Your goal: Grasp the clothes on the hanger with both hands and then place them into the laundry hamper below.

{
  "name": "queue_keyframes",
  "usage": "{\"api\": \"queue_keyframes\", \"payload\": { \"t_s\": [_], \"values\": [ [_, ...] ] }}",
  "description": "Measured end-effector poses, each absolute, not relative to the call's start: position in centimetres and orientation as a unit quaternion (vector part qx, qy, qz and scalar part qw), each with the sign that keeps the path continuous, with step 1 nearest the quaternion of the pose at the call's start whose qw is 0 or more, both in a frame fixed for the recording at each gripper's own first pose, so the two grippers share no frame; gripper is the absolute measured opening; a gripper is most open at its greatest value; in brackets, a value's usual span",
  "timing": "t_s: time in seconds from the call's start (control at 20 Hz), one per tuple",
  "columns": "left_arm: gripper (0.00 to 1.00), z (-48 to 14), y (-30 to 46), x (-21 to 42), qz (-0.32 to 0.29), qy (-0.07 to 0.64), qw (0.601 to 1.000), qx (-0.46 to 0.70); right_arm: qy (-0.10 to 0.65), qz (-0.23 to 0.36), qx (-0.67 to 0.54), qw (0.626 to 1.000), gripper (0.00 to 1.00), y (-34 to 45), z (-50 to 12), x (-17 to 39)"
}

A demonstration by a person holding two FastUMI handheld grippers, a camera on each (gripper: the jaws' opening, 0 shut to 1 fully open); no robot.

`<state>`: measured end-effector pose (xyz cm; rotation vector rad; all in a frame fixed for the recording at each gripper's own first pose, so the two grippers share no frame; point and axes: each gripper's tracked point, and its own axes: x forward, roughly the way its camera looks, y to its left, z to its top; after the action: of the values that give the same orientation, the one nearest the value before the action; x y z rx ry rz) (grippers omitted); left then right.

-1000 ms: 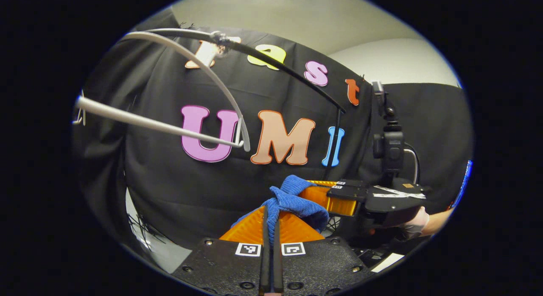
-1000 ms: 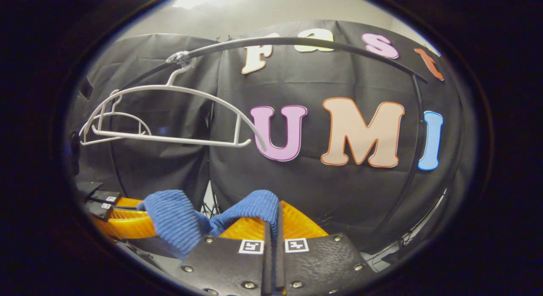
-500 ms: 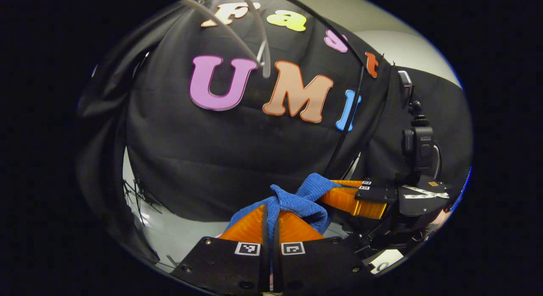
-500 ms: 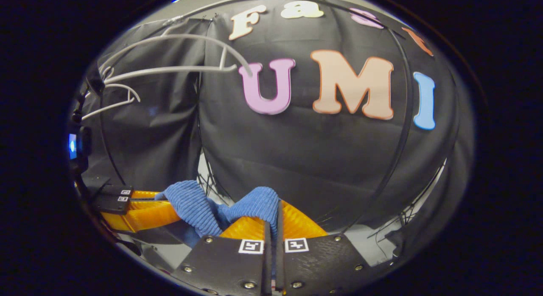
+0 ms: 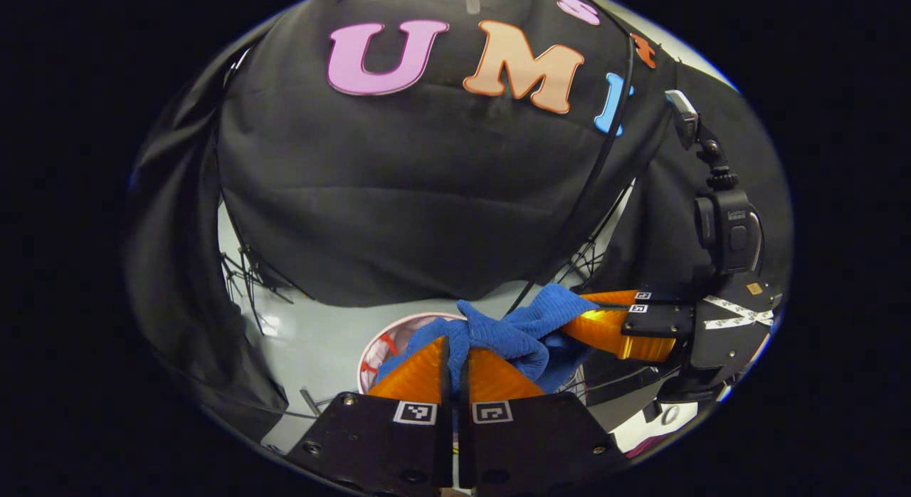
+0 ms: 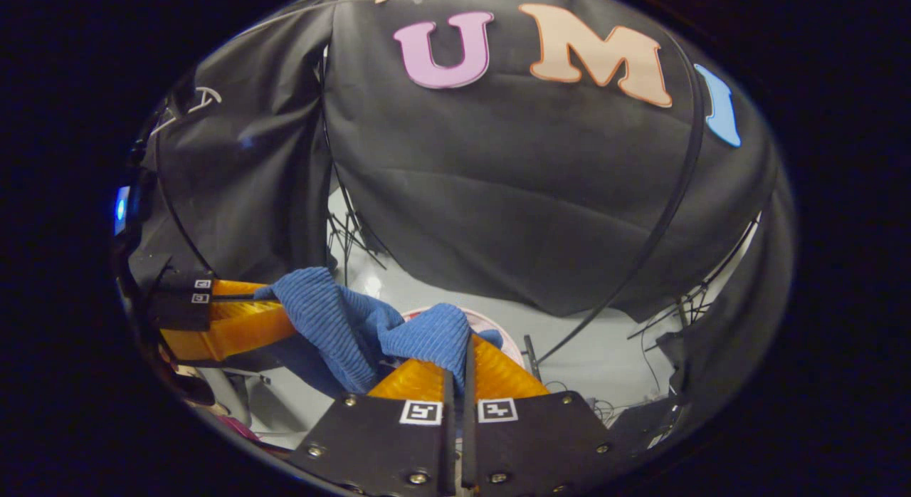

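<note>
Left claw and right claw both clamped, side by side.

One blue ribbed garment, spanning both views. Two grippers: the left gripper and the right gripper (each also visible to the other's camera). One round hamper with a pale rim, largely hidden below the cloth. Possibly one white hanger, only partly discernible at upper left.

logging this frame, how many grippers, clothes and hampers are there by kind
grippers: 2, the left gripper and the right gripper, each shut on the cloth
clothes: 1, the blue cloth held between them
hampers: 1, the hamper on the floor beneath the cloth
total: 4
</note>
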<state>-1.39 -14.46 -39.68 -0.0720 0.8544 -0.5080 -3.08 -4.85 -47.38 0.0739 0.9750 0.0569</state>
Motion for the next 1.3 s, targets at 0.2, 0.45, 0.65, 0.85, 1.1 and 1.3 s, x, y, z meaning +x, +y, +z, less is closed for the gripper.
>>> {"api": "queue_keyframes", "payload": {
  "t_s": [0.2,0.45,0.65,0.85,1.1,1.3],
  "values": [
    [0.11,-42.7,-13.4,-2.9,-0.226,0.457,0.860,-0.032,0.518,0.023,0.035,0.855,0.04,-5.3,-49.6,-5.9],
    [0.26,-43.3,-12.5,-3.4,-0.213,0.468,0.857,-0.042,0.547,0.033,0.041,0.835,0.17,-5.1,-51.8,-8.5],
    [0.26,-41.9,-12.3,-2.7,-0.207,0.459,0.863,-0.048,0.532,0.035,0.040,0.845,0.23,-5.3,-50.4,-7.6],
    [0.26,-38.5,-12.7,-1.2,-0.217,0.419,0.881,-0.045,0.486,0.033,0.045,0.872,0.23,-5.7,-46.4,-5.3],
    [0.26,-30.0,-14.7,2.2,-0.236,0.332,0.912,-0.040,0.397,0.031,0.029,0.917,0.23,-6.8,-37.6,-1.1],
    [0.25,-21.2,-16.0,4.9,-0.246,0.239,0.938,-0.044,0.307,0.021,0.037,0.951,0.23,-7.7,-28.7,2.3]
  ]
}}
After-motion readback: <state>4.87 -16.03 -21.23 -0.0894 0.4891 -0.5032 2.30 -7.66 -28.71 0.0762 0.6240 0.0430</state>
